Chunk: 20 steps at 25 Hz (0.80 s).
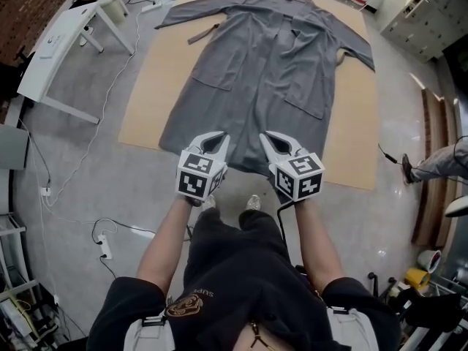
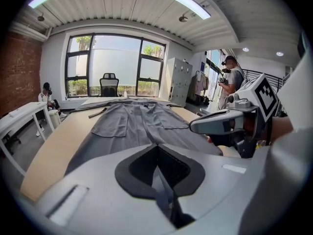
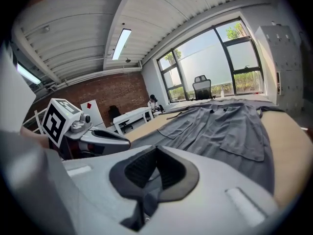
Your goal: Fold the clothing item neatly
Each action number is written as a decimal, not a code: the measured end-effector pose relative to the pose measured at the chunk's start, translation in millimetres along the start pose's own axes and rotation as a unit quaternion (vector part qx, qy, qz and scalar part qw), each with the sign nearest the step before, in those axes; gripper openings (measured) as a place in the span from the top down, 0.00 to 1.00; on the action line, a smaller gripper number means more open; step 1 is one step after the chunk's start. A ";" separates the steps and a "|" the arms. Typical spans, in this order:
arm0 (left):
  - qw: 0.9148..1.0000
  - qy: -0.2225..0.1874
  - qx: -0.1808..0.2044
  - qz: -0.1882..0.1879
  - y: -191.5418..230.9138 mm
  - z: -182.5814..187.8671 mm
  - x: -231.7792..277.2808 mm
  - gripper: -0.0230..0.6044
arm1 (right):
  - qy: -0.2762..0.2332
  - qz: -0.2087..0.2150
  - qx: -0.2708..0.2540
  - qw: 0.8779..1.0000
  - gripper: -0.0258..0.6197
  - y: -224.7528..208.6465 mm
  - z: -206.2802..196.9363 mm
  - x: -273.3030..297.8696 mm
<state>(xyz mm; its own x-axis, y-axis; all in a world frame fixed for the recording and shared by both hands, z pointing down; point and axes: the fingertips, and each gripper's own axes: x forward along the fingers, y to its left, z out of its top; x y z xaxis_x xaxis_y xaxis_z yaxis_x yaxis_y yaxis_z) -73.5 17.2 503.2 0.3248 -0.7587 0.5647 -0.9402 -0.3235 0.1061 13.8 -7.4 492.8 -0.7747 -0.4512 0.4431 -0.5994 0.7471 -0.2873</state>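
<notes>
Tan board (image 1: 351,123) bears the coat (image 1: 263,72), hem pinched by left gripper (image 1: 217,140) and right gripper (image 1: 269,140).

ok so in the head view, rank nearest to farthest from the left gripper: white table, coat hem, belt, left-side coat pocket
1. coat hem, right by the left gripper.
2. coat pocket, farther up on the left.
3. belt, on the board beside the sleeve.
4. white table, off the board, far left.
</notes>
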 end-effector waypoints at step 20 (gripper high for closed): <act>0.979 0.081 0.086 -0.164 -3.7 -96.3 33.9 0.86 | 0.114 -0.182 0.048 0.975 0.82 11.0 -126.4 45.6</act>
<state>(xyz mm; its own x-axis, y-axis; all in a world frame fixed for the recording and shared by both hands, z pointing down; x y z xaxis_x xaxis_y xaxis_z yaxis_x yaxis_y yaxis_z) -68.8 47.2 600.7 0.5725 -0.5027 0.6477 -0.7529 -0.6351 0.1725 -2.7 41.9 617.2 -0.4481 -0.5504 0.7045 -0.8514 0.5030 -0.1486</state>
